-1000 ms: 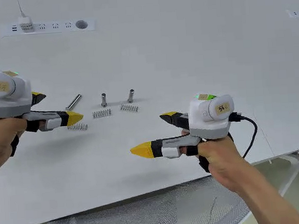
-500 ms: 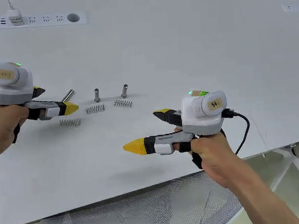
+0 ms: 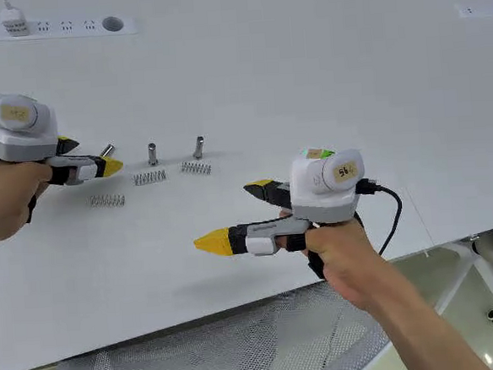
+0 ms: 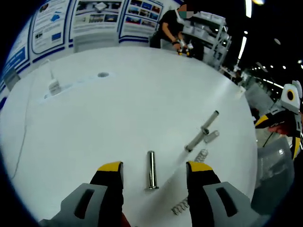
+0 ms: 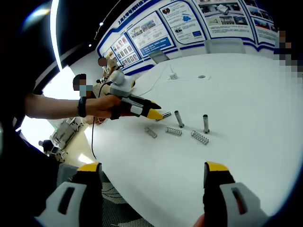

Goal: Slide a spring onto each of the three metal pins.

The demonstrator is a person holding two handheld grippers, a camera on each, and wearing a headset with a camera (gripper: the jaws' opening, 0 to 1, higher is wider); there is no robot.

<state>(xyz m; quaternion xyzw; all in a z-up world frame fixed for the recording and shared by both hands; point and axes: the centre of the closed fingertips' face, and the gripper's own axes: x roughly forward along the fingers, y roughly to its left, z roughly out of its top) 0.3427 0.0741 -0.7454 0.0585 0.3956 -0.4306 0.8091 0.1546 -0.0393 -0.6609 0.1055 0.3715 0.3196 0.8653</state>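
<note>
Three short metal pins stand in a row on the white table: one lies on its side (image 3: 106, 150) and two are upright (image 3: 152, 153) (image 3: 198, 146). A small spring lies just in front of each pin (image 3: 107, 200) (image 3: 149, 177) (image 3: 196, 167). My left gripper (image 3: 92, 156) is open, with its jaws on either side of the lying pin (image 4: 151, 169) and nothing held. Further right in the left gripper view are the other two pins (image 4: 194, 141) (image 4: 210, 119). My right gripper (image 3: 225, 214) hovers open and empty near the table's front, apart from the pins (image 5: 179, 118).
A white power strip (image 3: 49, 28) with a plug lies at the far left of the table. The table's front edge (image 3: 238, 300) runs just below my right hand, with a mesh chair (image 3: 266, 344) under it. People stand in the background of both gripper views.
My left gripper has moved up toward the lying pin, so its tip is now beside it. The right gripper has barely moved relative to the pins; the head camera has shifted.
</note>
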